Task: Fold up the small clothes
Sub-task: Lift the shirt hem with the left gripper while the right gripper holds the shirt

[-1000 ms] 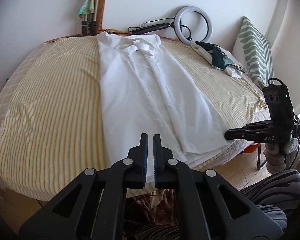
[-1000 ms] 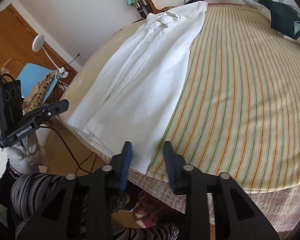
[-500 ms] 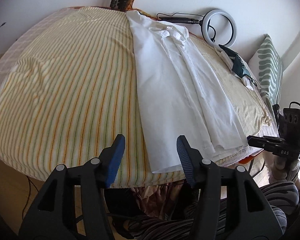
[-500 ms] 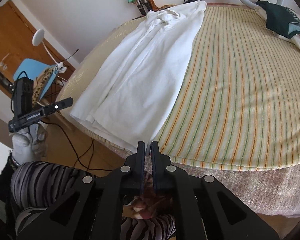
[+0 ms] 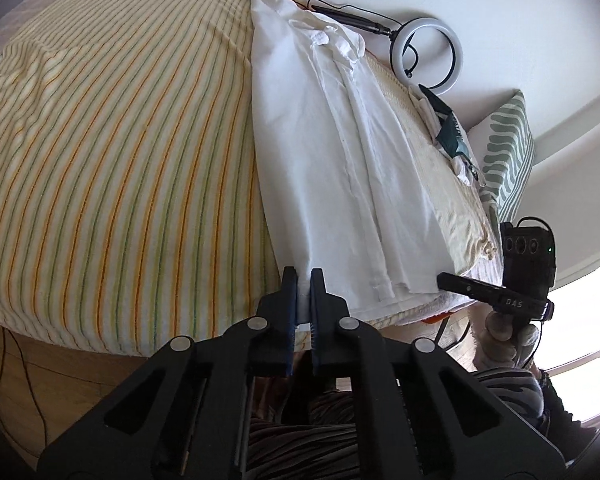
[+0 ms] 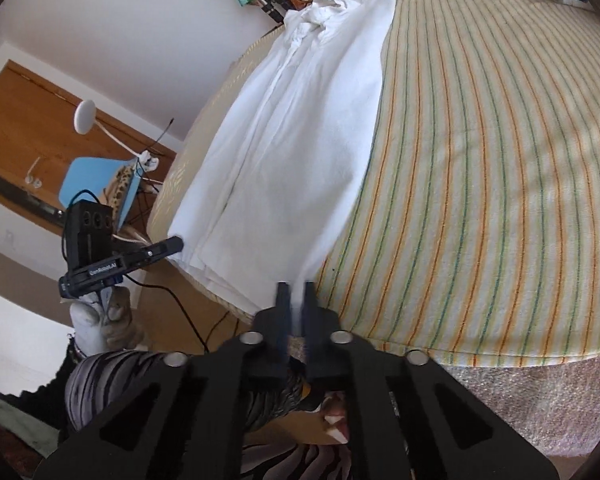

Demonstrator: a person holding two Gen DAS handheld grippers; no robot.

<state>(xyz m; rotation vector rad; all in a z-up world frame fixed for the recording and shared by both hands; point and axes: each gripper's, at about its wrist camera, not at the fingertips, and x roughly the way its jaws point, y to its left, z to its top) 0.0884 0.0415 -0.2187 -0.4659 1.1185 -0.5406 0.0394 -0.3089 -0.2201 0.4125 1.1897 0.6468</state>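
A bed [image 5: 112,152] covered by a striped yellow sheet fills most of both views. A white shirt [image 5: 332,168] is laid lengthwise along it, the collar at the far edge by the wall and the hem at the near edge, with the sides already folded inward into a long narrow shape. A green-and-white patterned pillow [image 5: 508,160] is propped at the bed's far right corner, and a dark green garment [image 5: 450,132] is left on the sheet just beside it. A ring light [image 5: 426,54] is leaned against the wall behind the far edge. A blue chair [image 6: 96,178] is seen beyond the bed's left side in the right wrist view.

The left gripper [image 5: 304,280] is closed on the shirt's near left hem corner, white cloth being visible between its blue pads. The right gripper [image 6: 296,292] is likewise clamped on the near right hem corner at the bed's near edge; the cloth there is blurred.
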